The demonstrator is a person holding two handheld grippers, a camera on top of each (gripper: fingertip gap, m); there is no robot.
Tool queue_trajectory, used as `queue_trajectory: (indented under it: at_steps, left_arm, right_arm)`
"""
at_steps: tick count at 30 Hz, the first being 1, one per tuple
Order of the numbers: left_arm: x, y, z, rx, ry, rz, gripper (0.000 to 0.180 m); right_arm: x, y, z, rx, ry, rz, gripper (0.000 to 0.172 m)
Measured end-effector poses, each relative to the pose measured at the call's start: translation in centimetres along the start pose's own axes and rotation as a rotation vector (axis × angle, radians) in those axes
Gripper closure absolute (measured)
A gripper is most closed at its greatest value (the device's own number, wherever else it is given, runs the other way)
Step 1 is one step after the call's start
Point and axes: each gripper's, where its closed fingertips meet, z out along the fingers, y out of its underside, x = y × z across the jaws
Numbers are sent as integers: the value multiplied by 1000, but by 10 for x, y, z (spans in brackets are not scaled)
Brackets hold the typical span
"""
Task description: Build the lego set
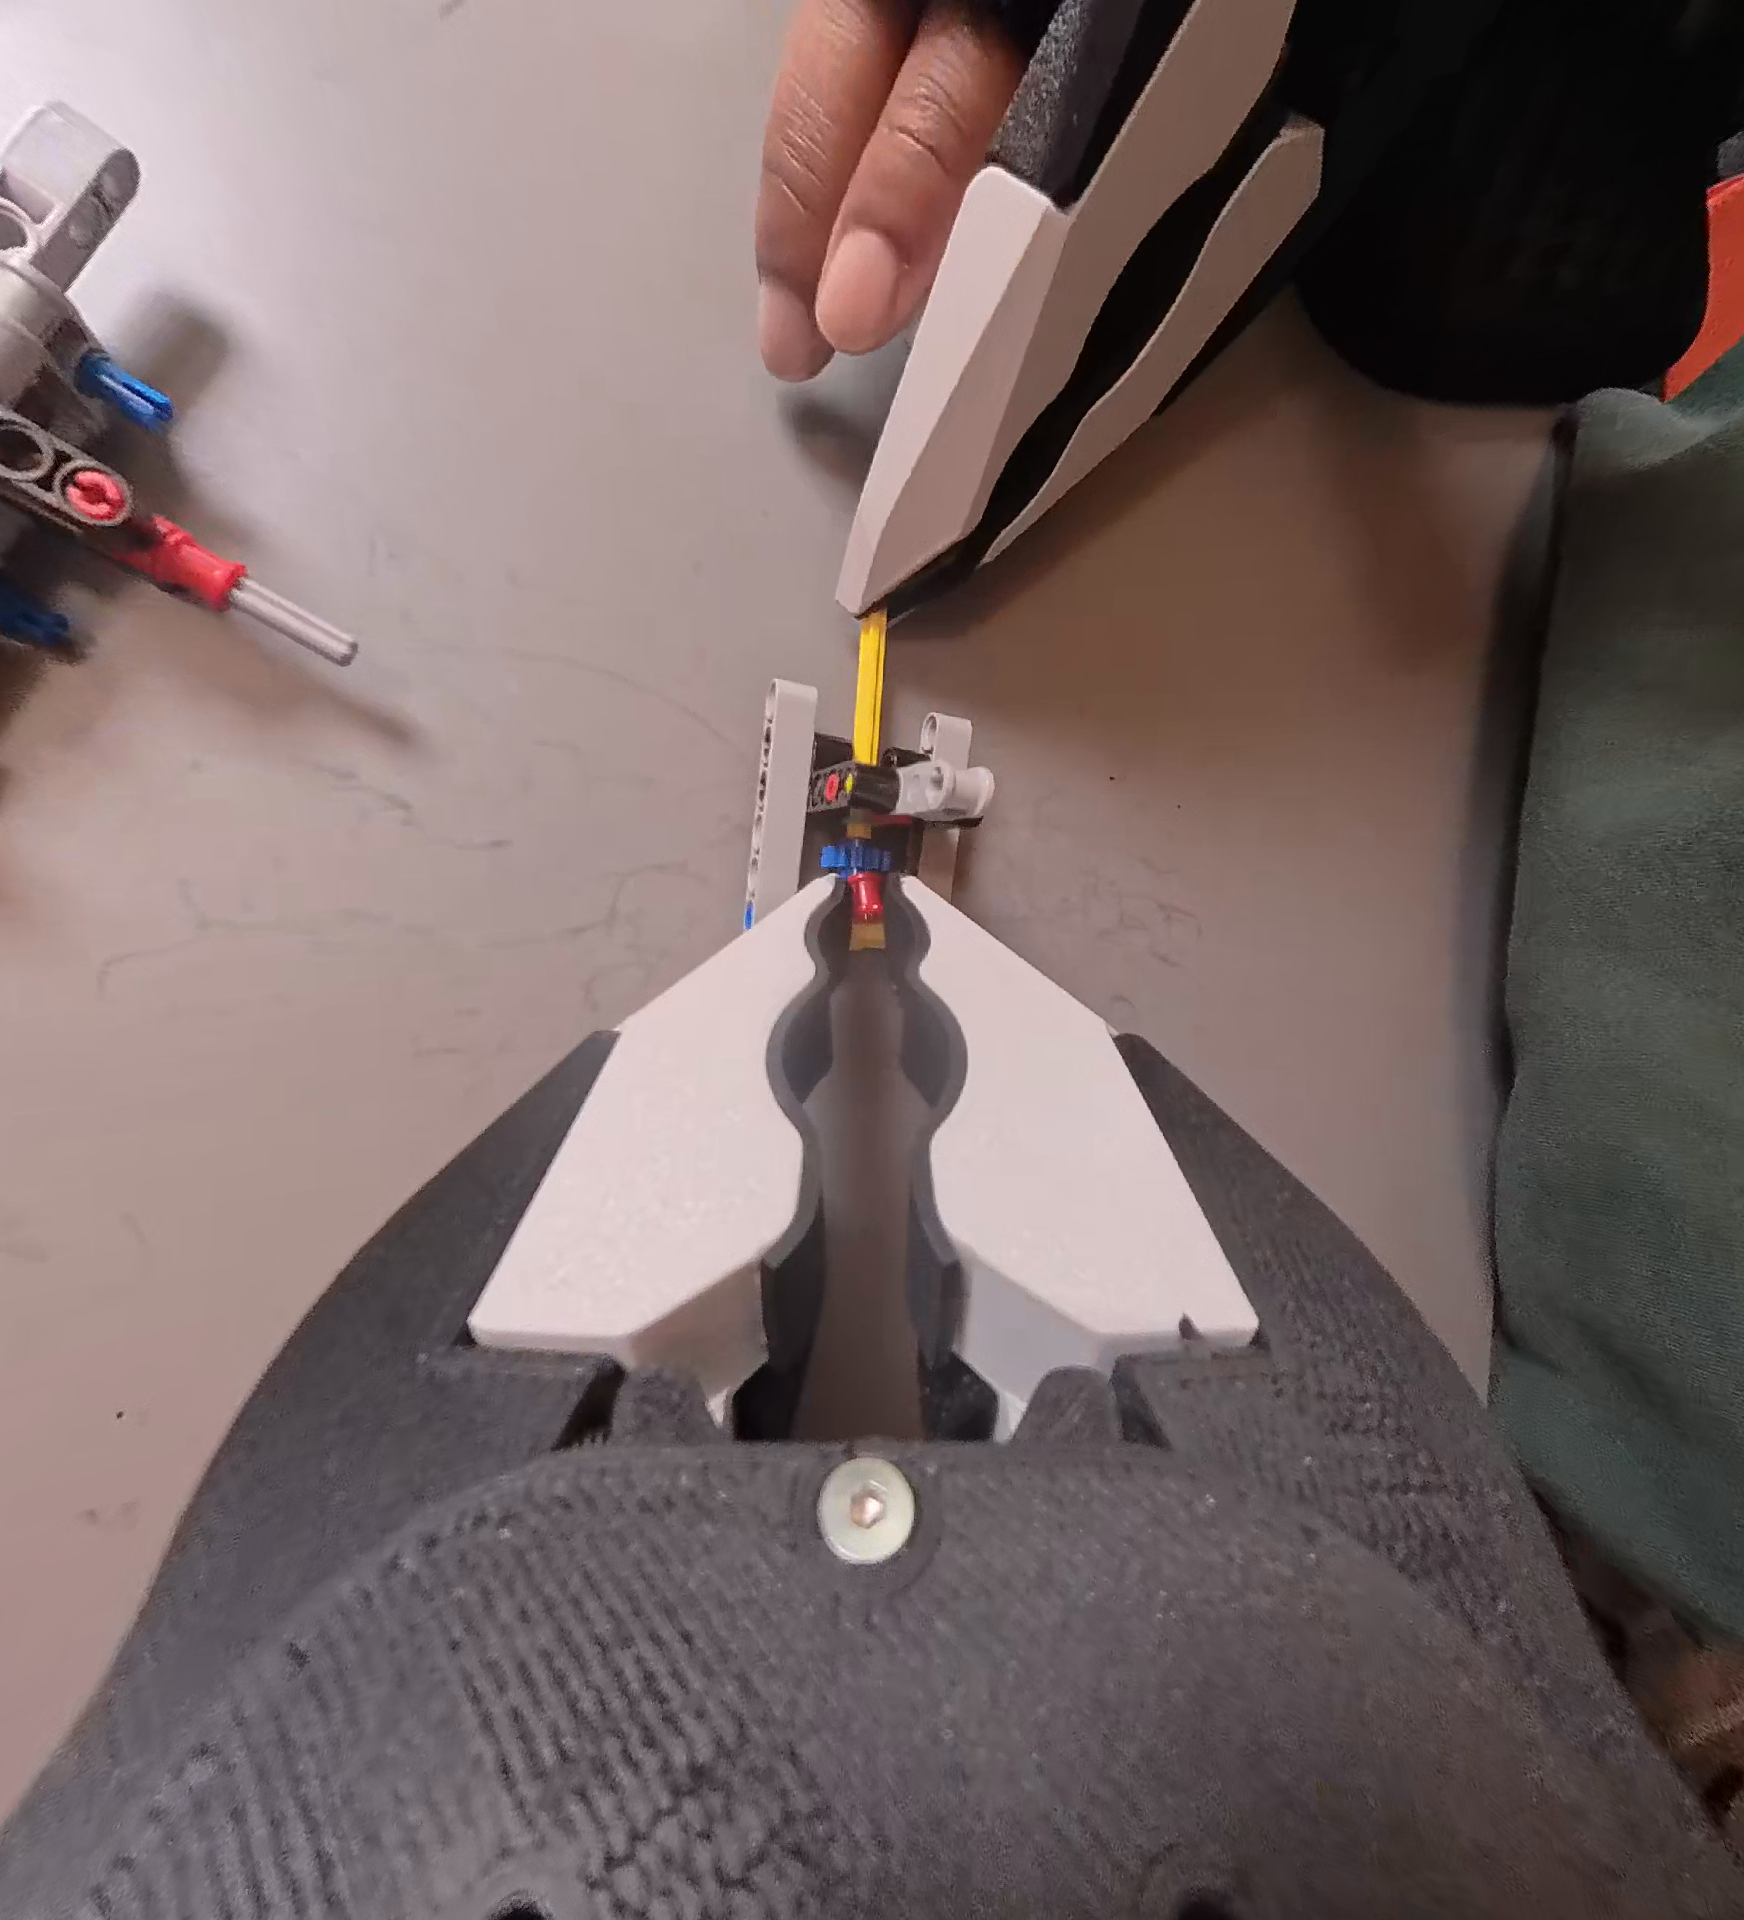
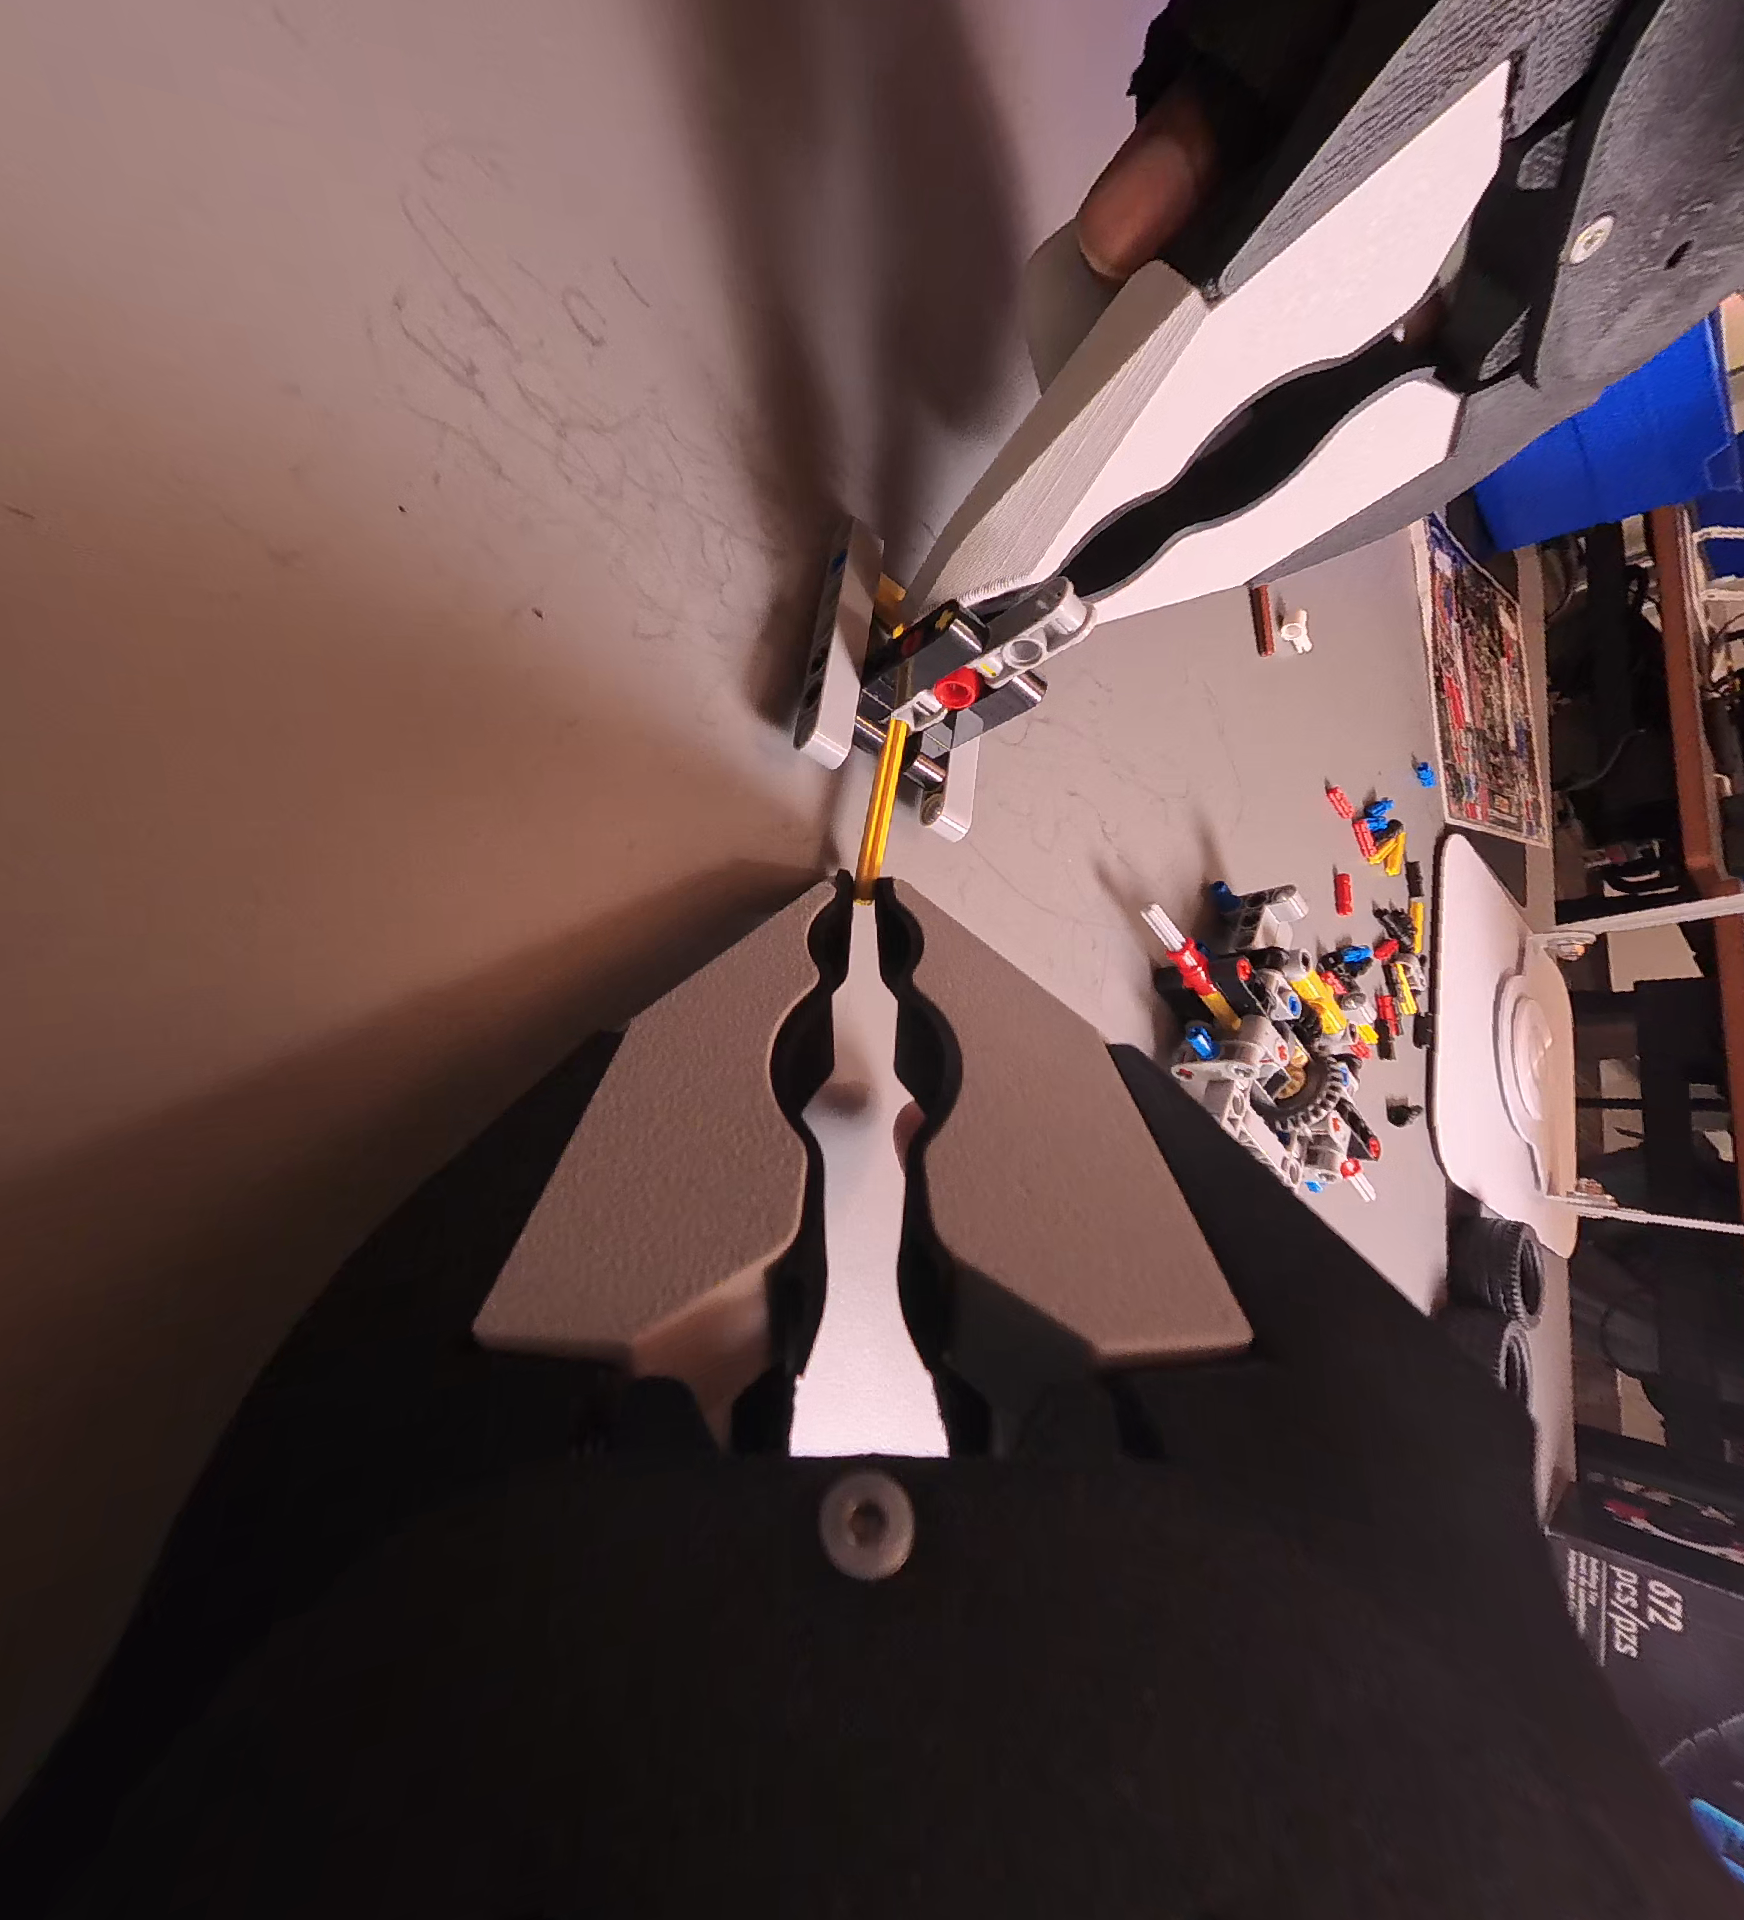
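A small brick assembly (image 1: 780,790) of white and black beams with a blue gear (image 1: 852,857) rests on the grey table (image 1: 432,935). A yellow axle (image 1: 870,686) runs through it. My left gripper (image 1: 868,899) is shut on the assembly's near end, its tips around a red bush (image 1: 863,902) on the axle. My right gripper (image 1: 878,608) comes in from the top and pinches the axle's far end. In the right wrist view my right gripper (image 2: 863,891) is shut on the yellow axle (image 2: 880,800), and the left gripper (image 2: 1044,608) clamps the assembly (image 2: 837,665) from the far side.
A larger grey and black brick build (image 1: 6,416) lies at the left; it shows among several loose parts (image 2: 1273,1060). A white tray (image 2: 1481,1039), a booklet (image 2: 1481,686), black tyres (image 2: 1502,1268) and a dark box (image 2: 1699,1662) lie beyond. Green cloth (image 1: 1678,935) borders the table. The left gripper's tips are roughly 5 cm from the right gripper's.
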Motion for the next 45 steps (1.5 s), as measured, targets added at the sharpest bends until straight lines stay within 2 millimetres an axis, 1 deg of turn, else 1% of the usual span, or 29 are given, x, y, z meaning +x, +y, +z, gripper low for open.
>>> queue_trajectory:
  at_steps: [1,7,12,18,24,30,37,41,45]
  left_arm:
    - [0,0,0,6,7,8,176]
    - [0,0,0,23,28,84,176]
    - [-4,-2,0,82,20,143,176]
    - [0,-1,1,83,15,137,176]
    - [2,-1,1,115,3,30,176]
    - [6,-1,2,180,-27,-12,175]
    - [9,3,0,260,-71,-30,175]
    - [9,5,0,268,-131,11,174]
    - [9,5,0,274,-155,31,172]
  right_arm:
    - [0,0,0,1,0,1,169]
    - [0,0,0,5,-2,4,169]
    - [0,1,0,6,-2,8,169]
    - [1,1,0,8,-2,17,169]
    - [1,2,0,1,1,20,169]
    - [1,2,0,-6,4,25,169]
    - [1,0,0,-9,4,21,169]
    - [0,-1,1,-6,2,22,169]
    - [0,-1,1,-8,3,20,169]
